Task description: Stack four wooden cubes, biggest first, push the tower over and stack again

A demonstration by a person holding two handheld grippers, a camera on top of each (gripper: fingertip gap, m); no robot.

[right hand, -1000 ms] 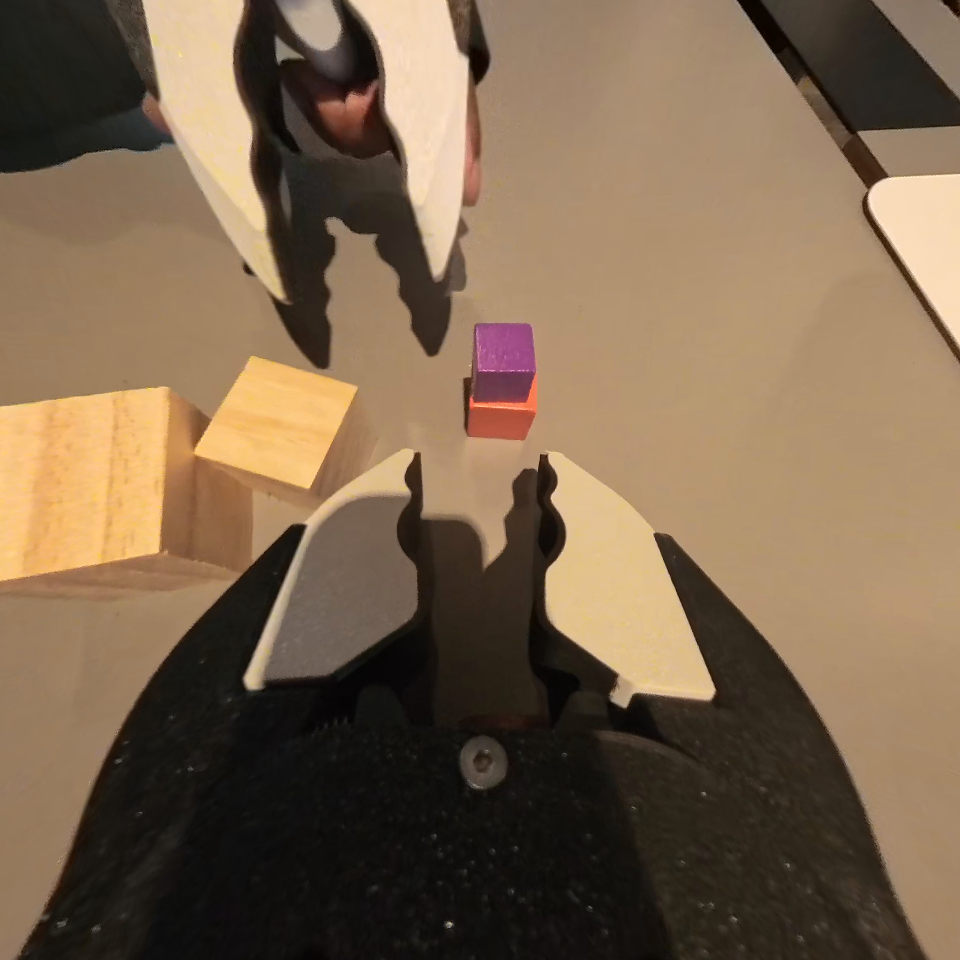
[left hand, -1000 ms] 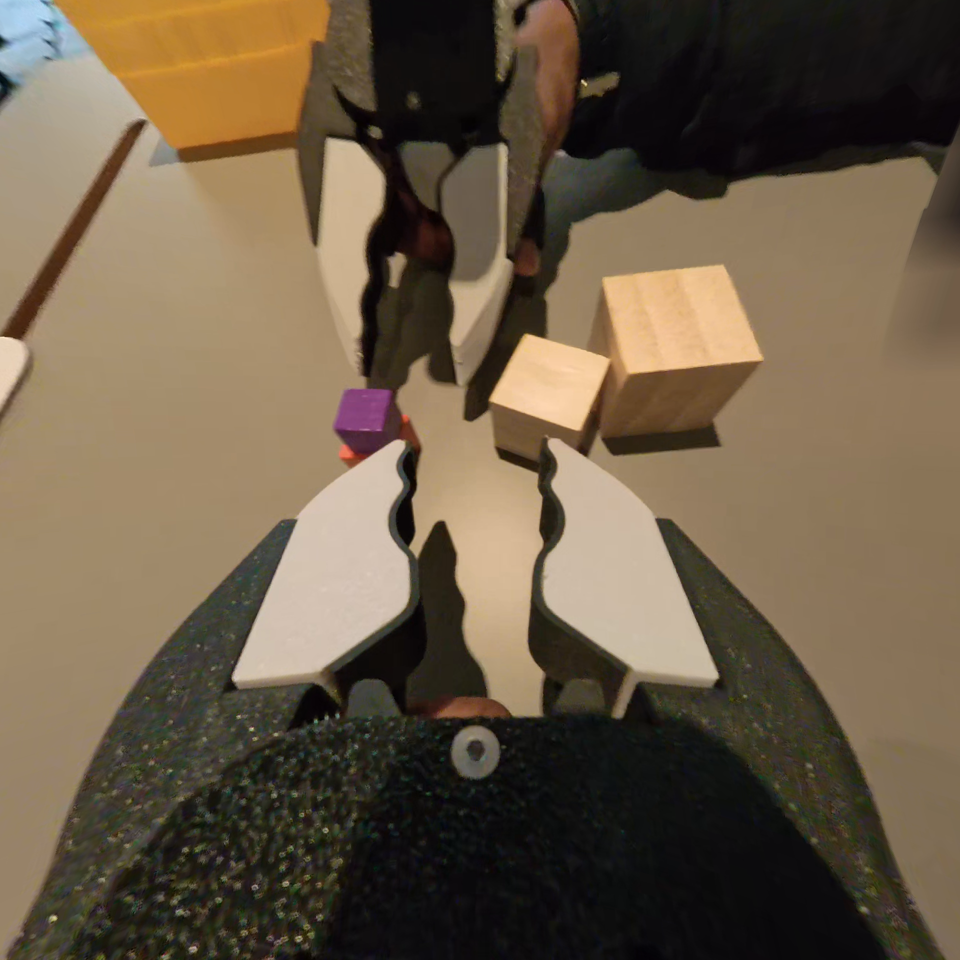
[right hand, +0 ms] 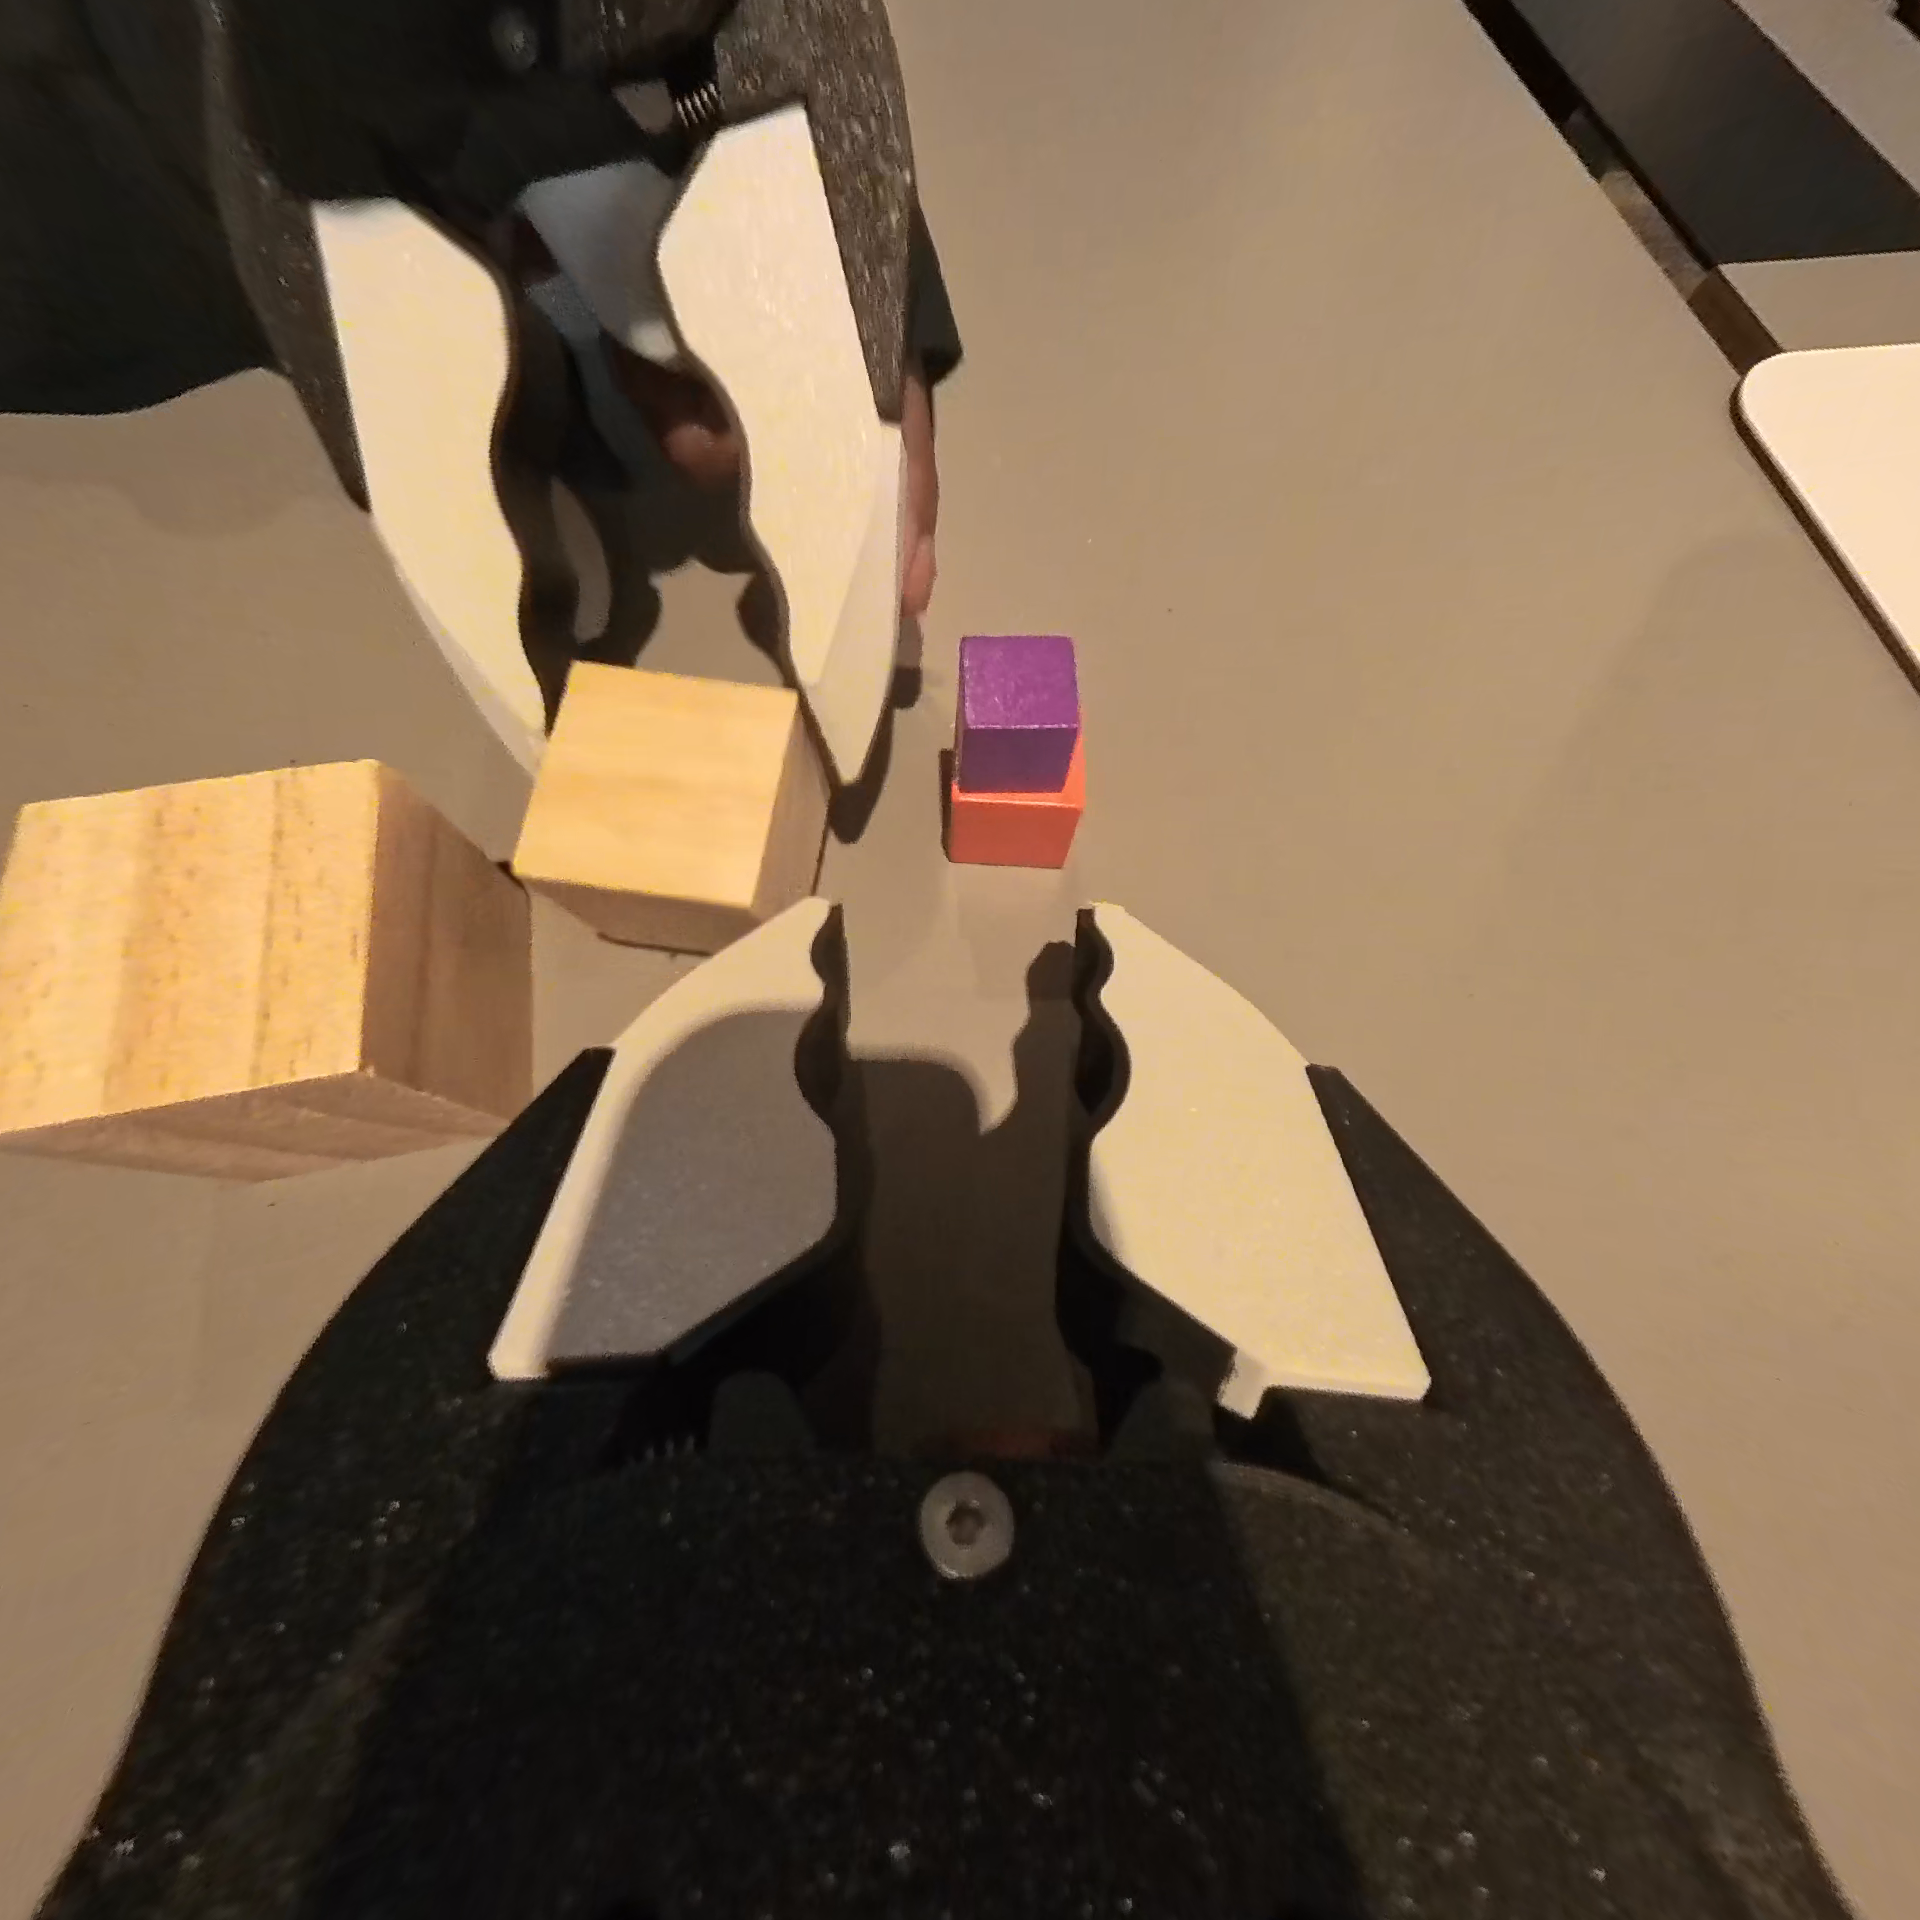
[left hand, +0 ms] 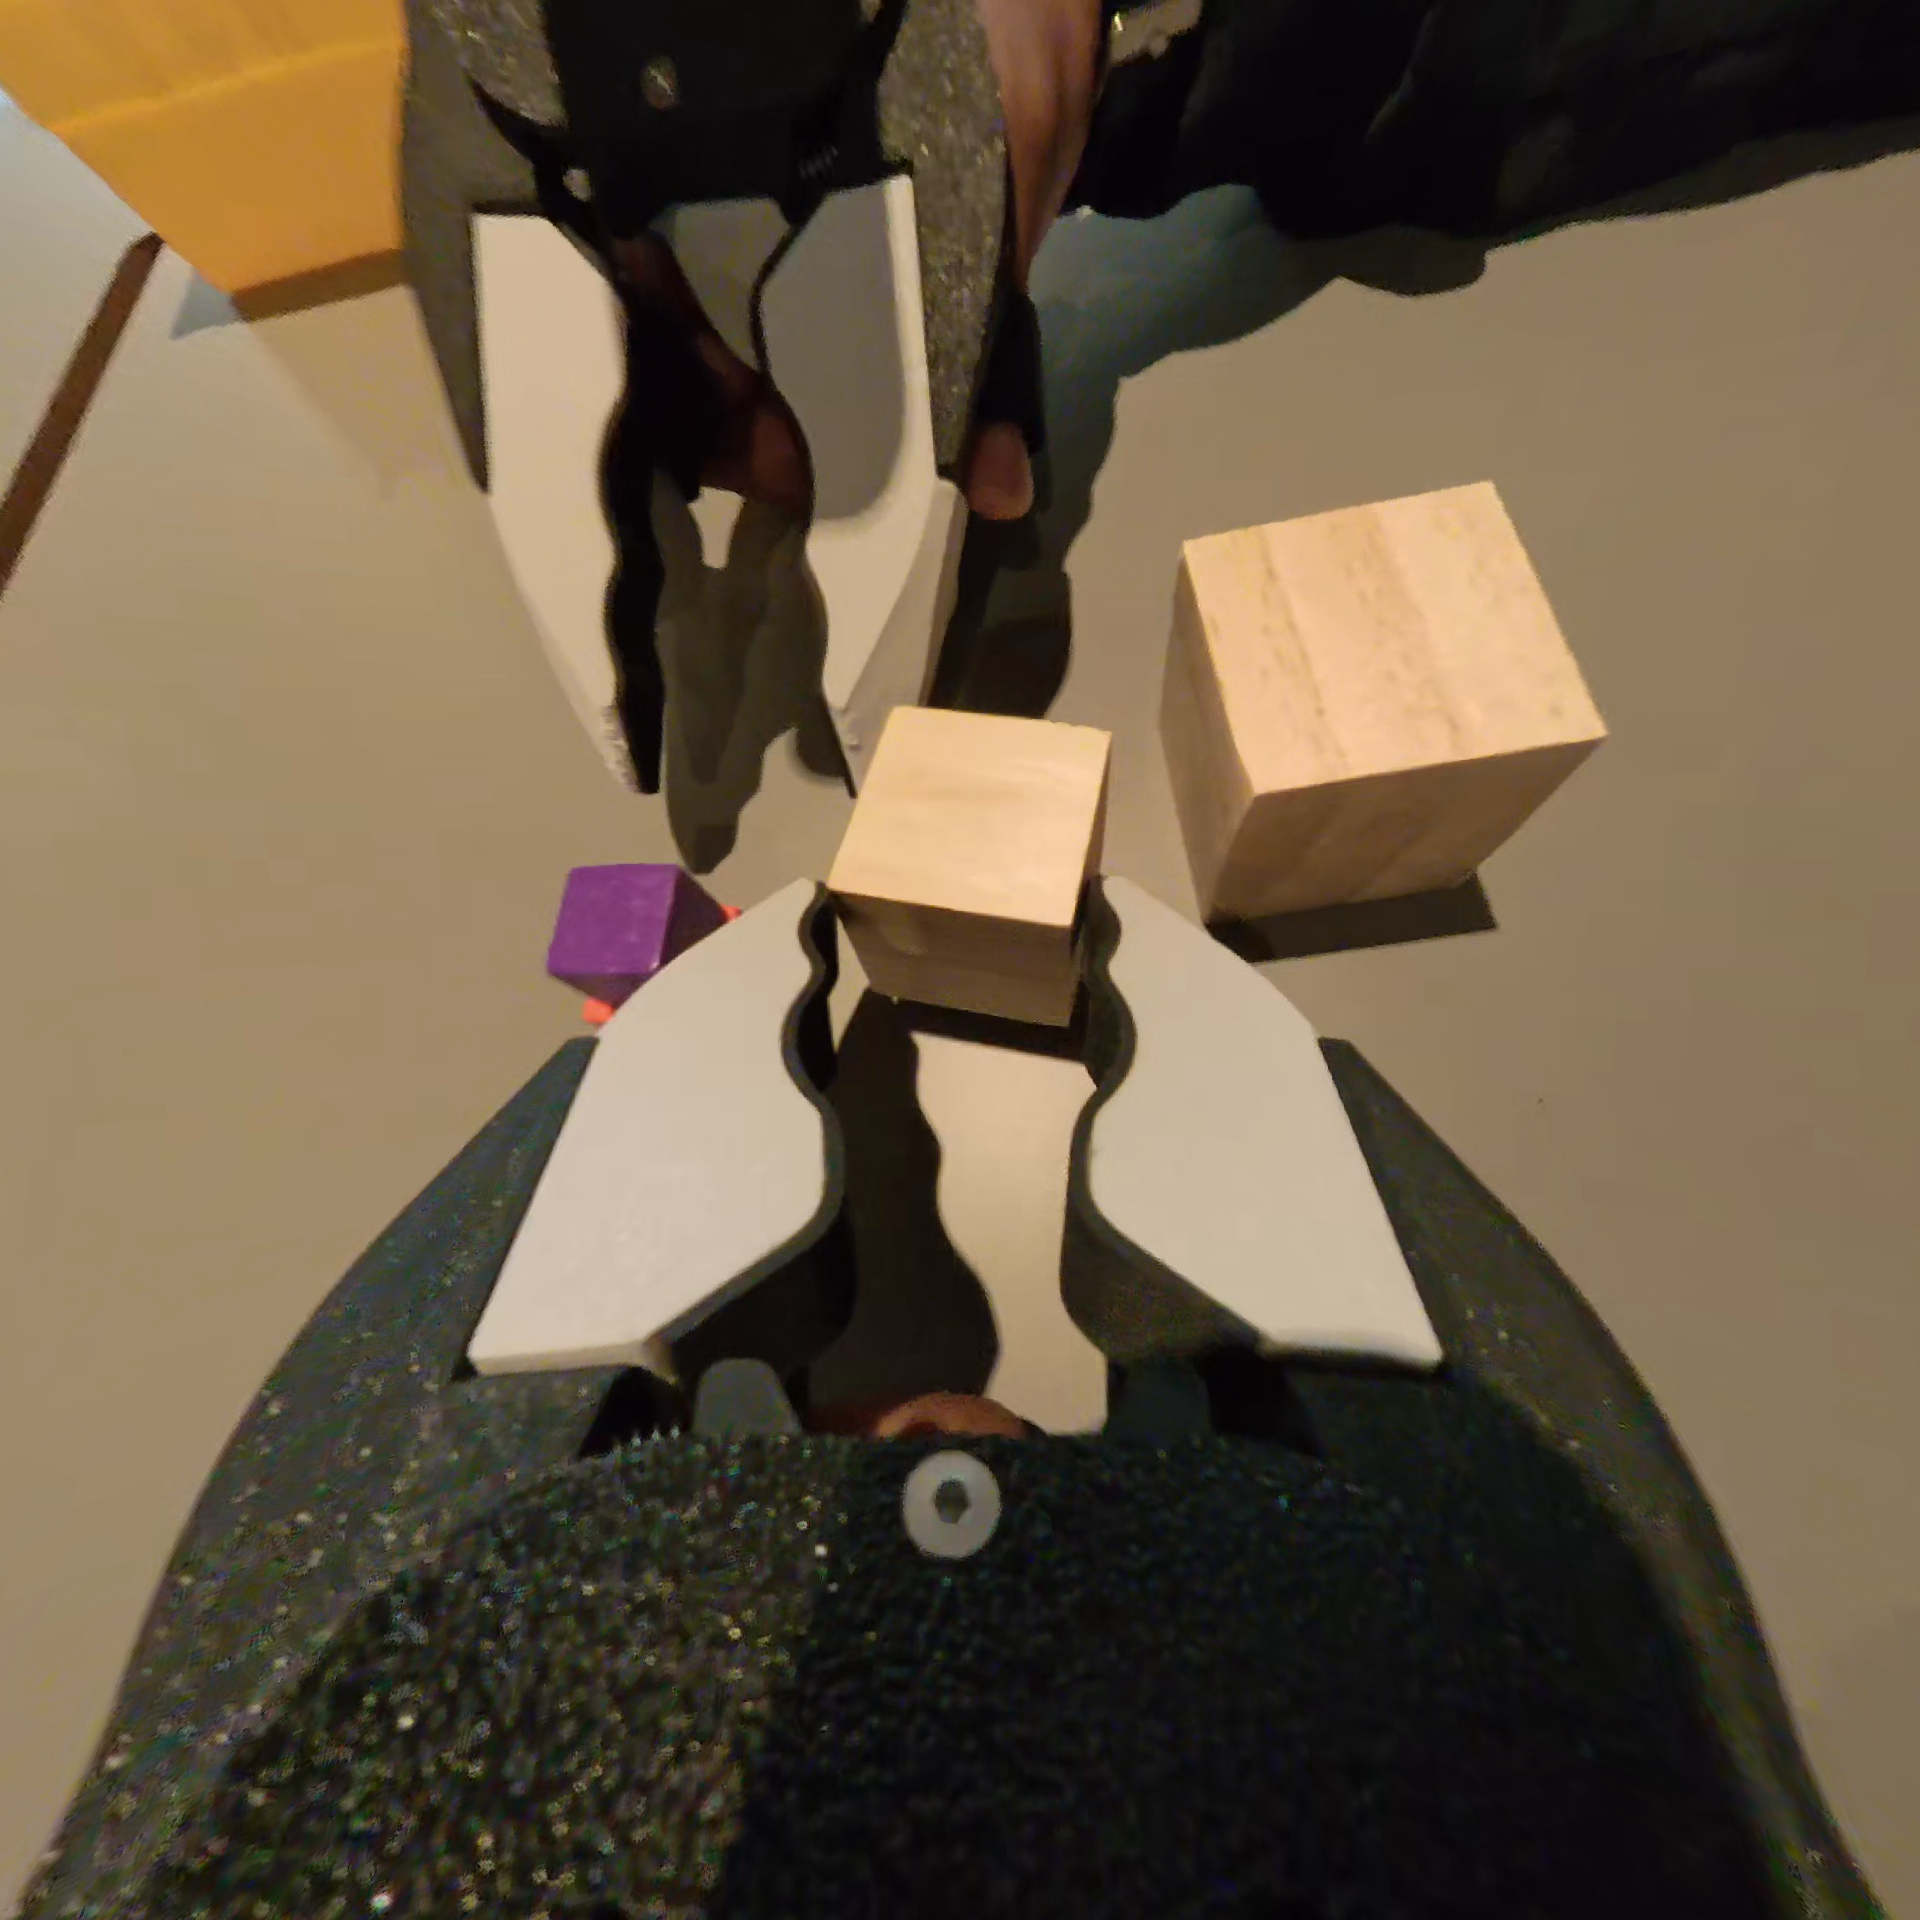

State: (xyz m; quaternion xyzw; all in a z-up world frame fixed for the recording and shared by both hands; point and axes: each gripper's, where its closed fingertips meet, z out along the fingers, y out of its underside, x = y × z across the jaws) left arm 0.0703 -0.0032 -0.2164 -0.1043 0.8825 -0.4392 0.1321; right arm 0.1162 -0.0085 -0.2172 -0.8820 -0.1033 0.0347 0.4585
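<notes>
Between left gripper (left hand: 956, 914) fingertips: medium cube (left hand: 977, 831); purple cube (right hand: 1016, 712) beside.

The left gripper (left hand: 961, 914) is moving forward and to its right, so its open fingertips are now bracketing the medium wooden cube (left hand: 971, 862), which earlier sat ahead of the right fingertip. That cube is no longer touching the large wooden cube (left hand: 1371, 707); a gap is showing between them. The purple cube (left hand: 623, 930) is now sitting left of the left finger. The right gripper (right hand: 956, 920) is drawing closer to the purple cube on the orange cube (right hand: 1016, 826), its jaws staying apart.
</notes>
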